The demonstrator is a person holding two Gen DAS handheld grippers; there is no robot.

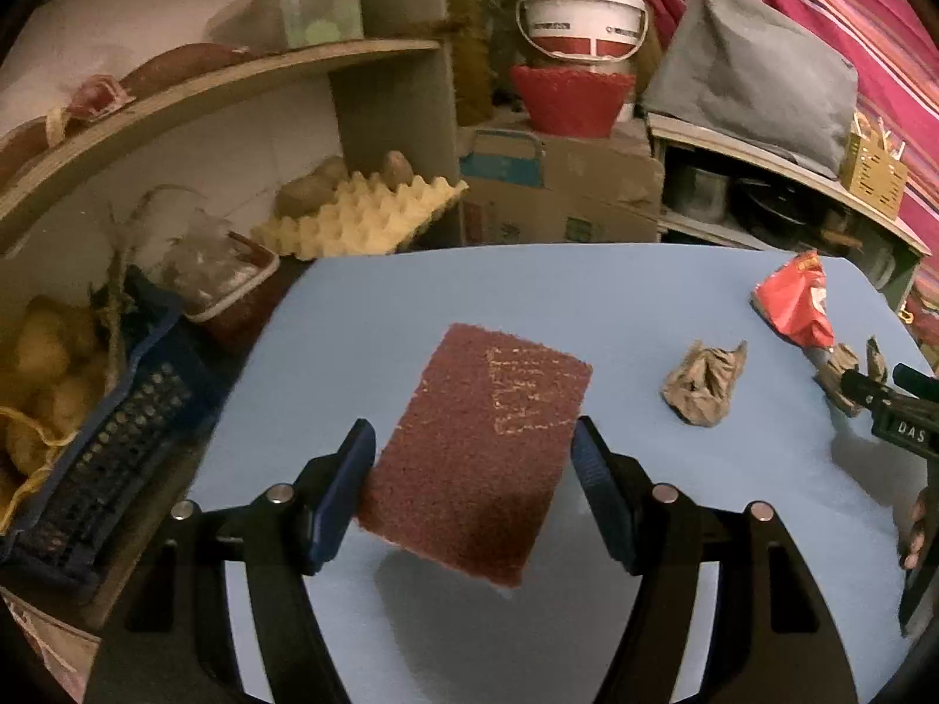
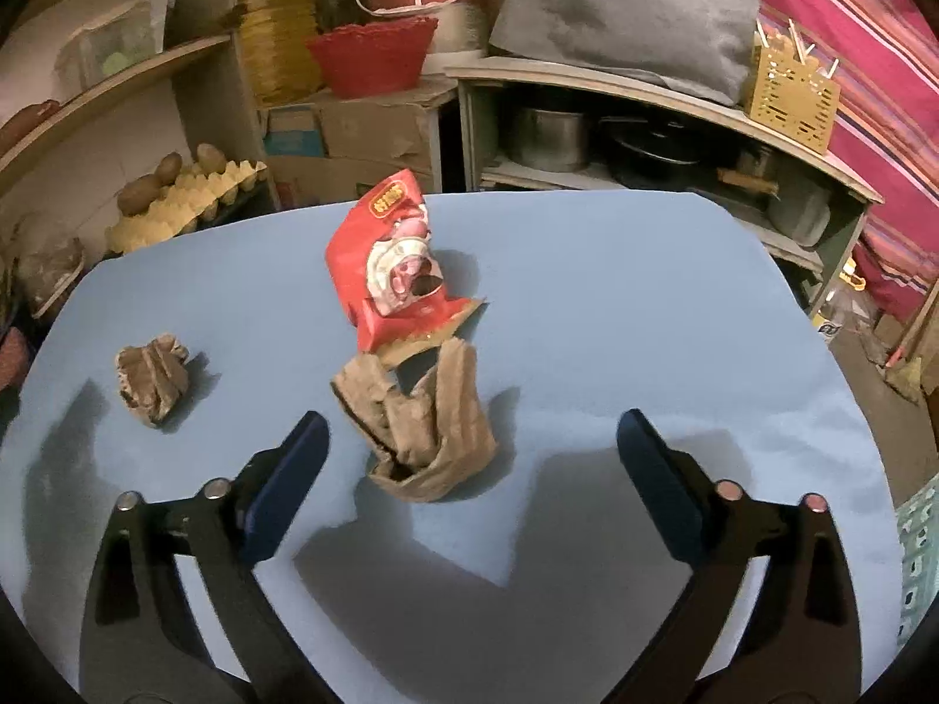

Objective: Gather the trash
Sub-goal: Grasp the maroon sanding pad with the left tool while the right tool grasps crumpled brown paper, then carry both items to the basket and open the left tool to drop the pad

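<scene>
Held between the blue pads of the left tongs [image 1: 472, 487] is a reddish-brown scouring pad [image 1: 481, 446]; the pad is being gripped by its two long edges and is being carried clear of the blue desk [image 1: 528, 281], with its shadow lying on the desk beneath it. The jaws are standing part-way open, set to the width of the pad.

The right tongs [image 2: 472, 469] are being held wide open, with nothing gripped. A crumpled piece of brown paper [image 2: 419, 428] is lying on the desk between the two fingers, nearer the left one, and no contact with either pad is being shown. Just beyond it, and touching it at the far end, a red snack wrapper [image 2: 390, 270] is lying crumpled. A second, smaller wad of brown paper [image 2: 154, 378] is lying well to the left of both, apart from them.

In the left wrist view that smaller wad [image 1: 704, 381] is seen to the right of the scouring pad, and the red wrapper [image 1: 795, 299] is seen at the desk's far right edge, where the right tongs [image 1: 880, 393] are also being glimpsed.

Behind the desk, shelves are being crowded with an egg tray [image 1: 364, 217], a white bucket [image 1: 581, 17] and a red basket [image 1: 572, 100].
</scene>
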